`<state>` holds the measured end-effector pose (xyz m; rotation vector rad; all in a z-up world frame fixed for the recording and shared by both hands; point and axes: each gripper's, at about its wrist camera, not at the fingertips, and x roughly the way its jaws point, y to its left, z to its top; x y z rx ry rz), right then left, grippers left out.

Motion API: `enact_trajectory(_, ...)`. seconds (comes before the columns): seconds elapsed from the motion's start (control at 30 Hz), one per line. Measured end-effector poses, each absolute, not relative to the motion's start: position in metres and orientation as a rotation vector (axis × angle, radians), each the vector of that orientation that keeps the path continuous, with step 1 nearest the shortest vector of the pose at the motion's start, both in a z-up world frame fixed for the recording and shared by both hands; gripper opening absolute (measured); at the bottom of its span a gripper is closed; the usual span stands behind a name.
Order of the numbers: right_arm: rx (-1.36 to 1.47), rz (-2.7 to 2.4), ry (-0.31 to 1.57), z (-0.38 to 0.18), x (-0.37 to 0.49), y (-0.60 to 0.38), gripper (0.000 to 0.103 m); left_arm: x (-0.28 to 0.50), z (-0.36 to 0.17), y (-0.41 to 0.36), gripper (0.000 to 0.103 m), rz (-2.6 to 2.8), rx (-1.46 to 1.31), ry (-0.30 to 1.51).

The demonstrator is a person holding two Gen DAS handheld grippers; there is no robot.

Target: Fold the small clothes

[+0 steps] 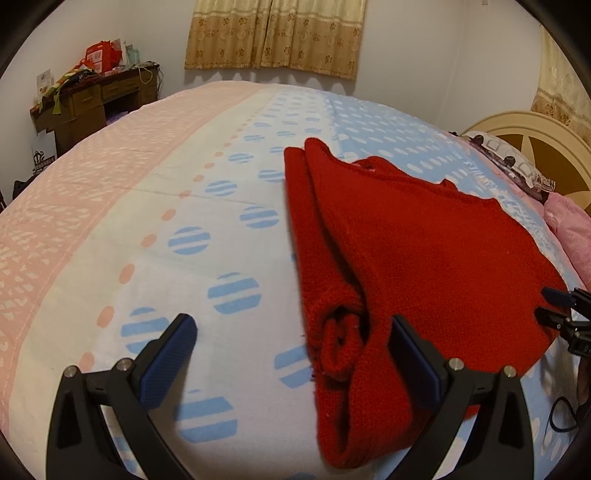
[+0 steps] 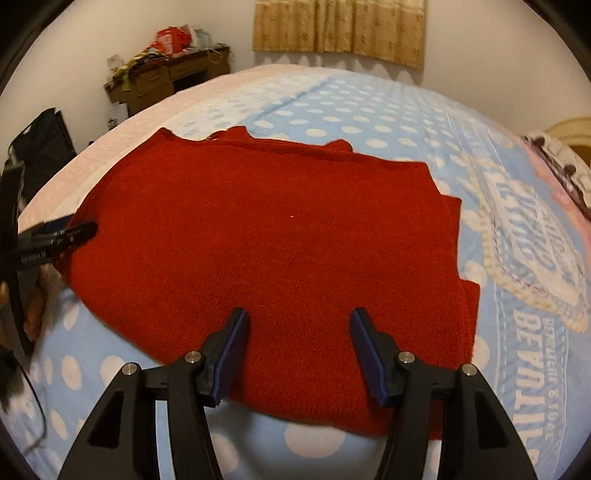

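Observation:
A red knitted sweater (image 1: 406,240) lies folded on the bed, its rolled sleeve along the left fold. In the right wrist view the sweater (image 2: 258,229) spreads flat as a wide rectangle. My left gripper (image 1: 291,325) is open wide over the sweater's near left edge, one finger above the cloth and the other above the sheet. My right gripper (image 2: 299,314) is open just above the sweater's near edge, with nothing pinched. The right gripper (image 1: 550,302) shows at the sweater's right edge in the left wrist view. The left gripper (image 2: 83,224) shows at its left edge.
The bed sheet (image 1: 147,184) is pink, white and blue with dots. A cluttered wooden desk (image 1: 92,99) stands at the far left wall. Curtains (image 1: 273,33) hang behind the bed. A headboard (image 1: 535,147) and pillows (image 1: 572,229) are at the right.

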<state>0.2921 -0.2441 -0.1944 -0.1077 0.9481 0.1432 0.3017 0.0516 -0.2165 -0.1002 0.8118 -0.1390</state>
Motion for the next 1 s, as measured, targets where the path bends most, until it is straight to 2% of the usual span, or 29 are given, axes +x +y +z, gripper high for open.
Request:
enact_trajectory(0.2,-0.189,0.145,0.919,-0.174,0.277,-0.212,0.059,0.304,-0.214,0.055,0.103,-0.155,-0.111,0.833)
enact_trajectory(0.43,-0.421,0.241,0.771,-0.163,0.245,-0.131,0.059,0.298,-0.188,0.085,0.103,-0.168,-0.179,0.804)
enact_trajectory(0.73,-0.598,0.364,0.679,-0.183,0.240,-0.030,0.059,0.334,-0.174,0.120,0.103,-0.130,-0.161,0.819)
enact_trajectory(0.83,-0.606,0.398,0.686,-0.193,0.240,-0.010,0.066,0.347,-0.179,0.118,0.103,-0.171,-0.193,0.847)
enact_trajectory(1.0,-0.654,0.378,0.681,-0.209,0.248,0.006,0.066,0.362,-0.184,0.103,0.103,-0.248,-0.239,0.868)
